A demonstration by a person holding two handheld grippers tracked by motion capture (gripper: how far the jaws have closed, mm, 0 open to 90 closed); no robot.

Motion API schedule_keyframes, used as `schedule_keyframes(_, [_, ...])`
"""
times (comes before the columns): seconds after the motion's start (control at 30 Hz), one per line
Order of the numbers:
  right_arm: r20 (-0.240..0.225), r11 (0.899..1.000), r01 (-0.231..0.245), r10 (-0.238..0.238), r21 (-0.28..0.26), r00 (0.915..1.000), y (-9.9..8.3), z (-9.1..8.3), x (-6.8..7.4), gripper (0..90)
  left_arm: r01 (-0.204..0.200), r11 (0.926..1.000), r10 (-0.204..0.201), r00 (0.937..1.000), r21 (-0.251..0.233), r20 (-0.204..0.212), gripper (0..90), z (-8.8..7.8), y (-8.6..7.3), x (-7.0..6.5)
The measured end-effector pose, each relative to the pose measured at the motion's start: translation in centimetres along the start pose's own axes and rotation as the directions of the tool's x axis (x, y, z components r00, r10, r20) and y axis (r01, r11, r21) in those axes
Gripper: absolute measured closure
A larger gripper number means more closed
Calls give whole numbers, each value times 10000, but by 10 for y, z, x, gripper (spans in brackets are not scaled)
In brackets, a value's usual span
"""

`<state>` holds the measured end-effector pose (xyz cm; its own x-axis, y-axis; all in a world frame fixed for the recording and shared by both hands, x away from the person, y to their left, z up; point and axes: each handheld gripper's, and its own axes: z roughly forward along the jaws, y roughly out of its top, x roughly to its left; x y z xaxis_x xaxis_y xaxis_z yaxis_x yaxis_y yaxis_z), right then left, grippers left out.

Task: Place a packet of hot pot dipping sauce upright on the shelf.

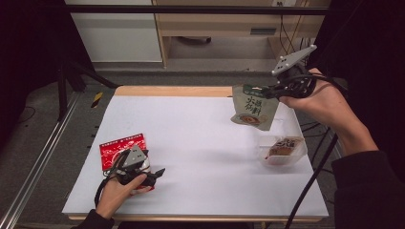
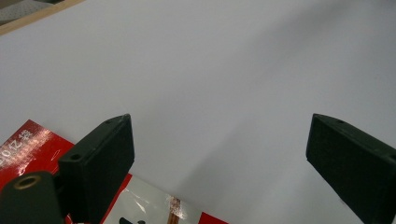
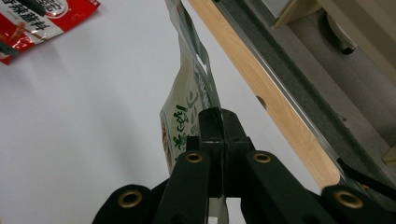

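Green pouch (image 1: 253,110) pinched by right gripper (image 1: 270,91), lifted

I see open white table (image 1: 200,143) between the red packet (image 1: 117,148) and the clear plastic tray (image 1: 282,151). Right of that gap, the tray blocks my path, with the hanging green pouch (image 1: 253,109) above it.

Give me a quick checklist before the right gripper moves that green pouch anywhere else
1. Right gripper shut on the green pouch: ok.
2. Pouch lifted off the white table: ok.
3. Pouch hangs apart from the clear tray: ok.
4. Grip firm enough, pinching just the pouch's edge: cannot tell.
5. Left gripper open, nothing between its jaws: ok.
6. Red packet lies far from the pouch: ok.
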<state>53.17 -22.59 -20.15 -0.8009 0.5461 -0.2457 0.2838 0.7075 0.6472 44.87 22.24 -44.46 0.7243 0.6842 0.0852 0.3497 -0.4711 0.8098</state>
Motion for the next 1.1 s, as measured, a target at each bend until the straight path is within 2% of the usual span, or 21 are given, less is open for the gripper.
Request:
schedule_keyframes(0.33, [386, 9990, -441, 443, -61, 9983, -13, -9, -11, 900, 18, 10000, -18, 10000, -19, -22, 75, 0, -1, 1])
schedule_keyframes(0.67, [480, 9988, -495, 497, -39, 9976, -25, -17, -16, 900, -52, 10000, 52, 10000, -53, -22, 75, 0, 0, 1])
schedule_keyframes(0.87, [433, 9986, -516, 520, -107, 9977, -36, -18, -25, 900, 0, 10000, 0, 10000, -38, -94, 75, -1, -1, 3])
schedule_keyframes(1.1, [-25, 9987, -495, 495, -141, 9988, -56, -10, -35, 899, 12, 10000, -11, 10000, 86, -99, 75, 0, -2, 5])
